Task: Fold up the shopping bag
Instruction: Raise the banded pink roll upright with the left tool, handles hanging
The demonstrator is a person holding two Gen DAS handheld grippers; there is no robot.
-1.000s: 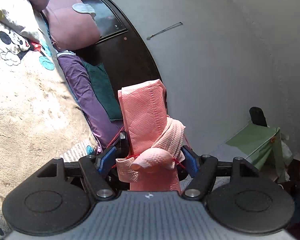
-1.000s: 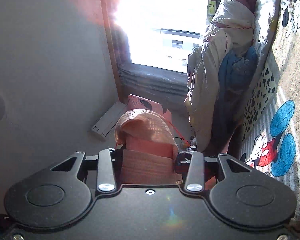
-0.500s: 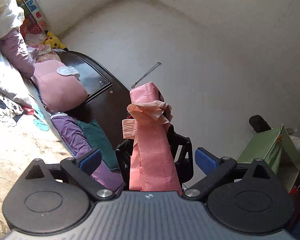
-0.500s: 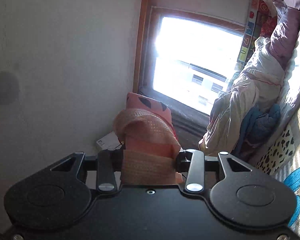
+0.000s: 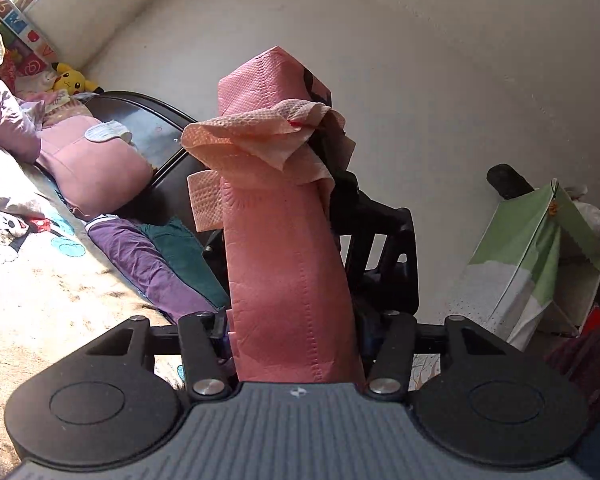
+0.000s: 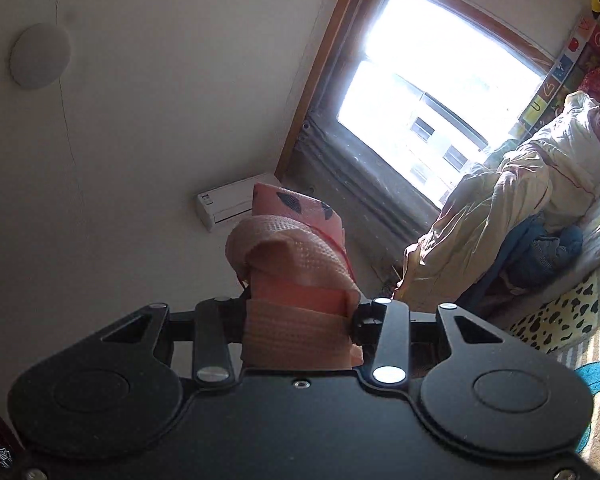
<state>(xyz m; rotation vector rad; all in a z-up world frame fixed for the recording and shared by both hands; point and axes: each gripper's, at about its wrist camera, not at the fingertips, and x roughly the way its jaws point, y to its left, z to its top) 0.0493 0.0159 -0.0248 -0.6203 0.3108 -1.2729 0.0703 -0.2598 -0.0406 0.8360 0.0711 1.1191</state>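
Left gripper (image 5: 292, 332) is closing around the folded pink shopping bag (image 5: 288, 264); right gripper (image 6: 300, 320) clamps it.

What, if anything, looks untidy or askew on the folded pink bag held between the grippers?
The pink shopping bag is a neat narrow strip, but its handle loops flop out crumpled near the top, one strap end sticking out sideways. Nothing looks torn.

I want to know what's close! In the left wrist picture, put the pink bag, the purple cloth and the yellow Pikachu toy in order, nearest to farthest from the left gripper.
1. Pink shopping bag: between the closing jaws of the left gripper.
2. Purple cloth: lower left, on the bed.
3. Pikachu toy: far upper left, by the wall.
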